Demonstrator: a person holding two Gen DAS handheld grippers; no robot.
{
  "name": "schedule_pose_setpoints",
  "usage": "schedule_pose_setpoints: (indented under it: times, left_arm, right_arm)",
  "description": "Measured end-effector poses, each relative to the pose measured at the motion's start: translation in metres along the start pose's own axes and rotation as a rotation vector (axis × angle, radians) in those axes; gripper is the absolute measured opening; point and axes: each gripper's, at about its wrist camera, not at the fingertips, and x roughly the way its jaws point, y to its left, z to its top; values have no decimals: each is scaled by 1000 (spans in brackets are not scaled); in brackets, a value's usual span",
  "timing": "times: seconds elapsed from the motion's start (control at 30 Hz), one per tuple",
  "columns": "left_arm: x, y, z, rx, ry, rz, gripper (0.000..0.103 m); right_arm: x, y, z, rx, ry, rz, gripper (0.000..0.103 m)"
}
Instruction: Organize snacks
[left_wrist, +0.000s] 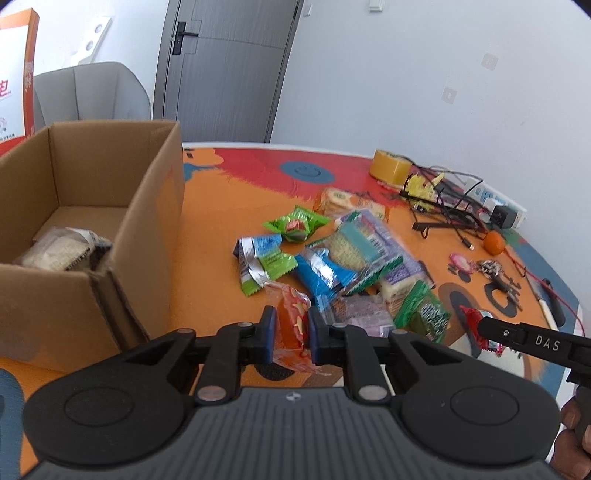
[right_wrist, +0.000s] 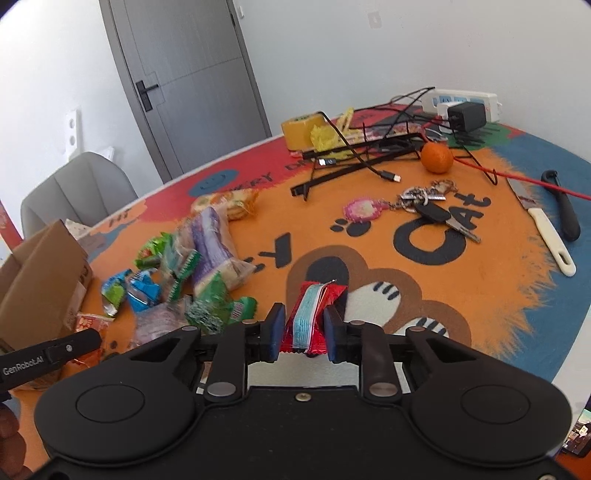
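**Snacks: both claws loaded, box off to the left**

Snacks were split three ways: one clear-wrapped pack (left_wrist: 64, 251) already lay in the open brown cardboard box (left_wrist: 92, 206), a loose pile of green, blue and purple wrappers (left_wrist: 343, 258) sat on the orange cat-print table mat (right_wrist: 498, 295), and one was in each claw. The left gripper (left_wrist: 290, 328) was pinching a crinkly orange snack packet (left_wrist: 293, 321), long axis running straight out along the fingers. The right gripper (right_wrist: 304, 326) was clamped on a shiny red packet with a pale blue strip (right_wrist: 310, 314), also pointing forward.

What mattered, I'd say: from the left claw the box opening sat at about 10 o'clock, nearby, so the left hand looked way nearer. From the right claw the box was at 9 o'clock, past the pile and past the other gripper.

Further off at 12 to 2 o'clock: yellow tape roll (left_wrist: 391, 166), tangled black cables (right_wrist: 369, 147), an orange fruit (right_wrist: 437, 157), keys (right_wrist: 432, 206), white-handled knife (right_wrist: 543, 229). None looked in the way; the box's near wall might be.
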Motion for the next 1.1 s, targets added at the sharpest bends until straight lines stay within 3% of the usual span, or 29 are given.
schedule_pose_setpoints:
  times: [0.1,0.13,0.17,0.23,0.43,0.53,0.57,0.7,0.77,0.97,1.0,1.1]
  left_arm:
    - [-11,-1,5,0,-26,-6,17]
    - [-15,-1,7,1,-36,-7,17]
    - [-20,-1,9,2,-45,-9,17]
    - [-28,1,14,-1,-66,-6,17]
    - [-45,11,18,-9,-97,6,17]
    - [-52,17,20,-27,-106,15,17]
    - [-56,19,21,-32,-114,21,17]
    - [-71,29,26,-52,-154,33,17]
    - [-80,34,27,-60,-171,39,17]
    - [-100,52,30,-88,-214,57,17]
    - [-102,56,31,-94,-218,61,17]
    - [-106,68,32,-116,-230,80,17]
  right_arm:
    - [-11,7,5,-10,-29,23,22]
    - [-14,10,7,-14,-37,33,8]
    - [-16,14,8,-19,-39,42,2]
    - [-21,19,11,-22,-47,60,1]
    - [-27,30,8,-36,-48,58,1]
    - [-24,27,3,-16,-8,52,7]
    - [-23,26,2,-12,4,51,10]
    - [-23,31,-5,-33,31,46,38]
    - [-19,35,-8,-40,42,38,43]
    - [10,40,-21,-33,100,-15,42]
    - [10,43,-24,-54,81,-23,23]
    - [7,46,-23,-51,74,10,21]
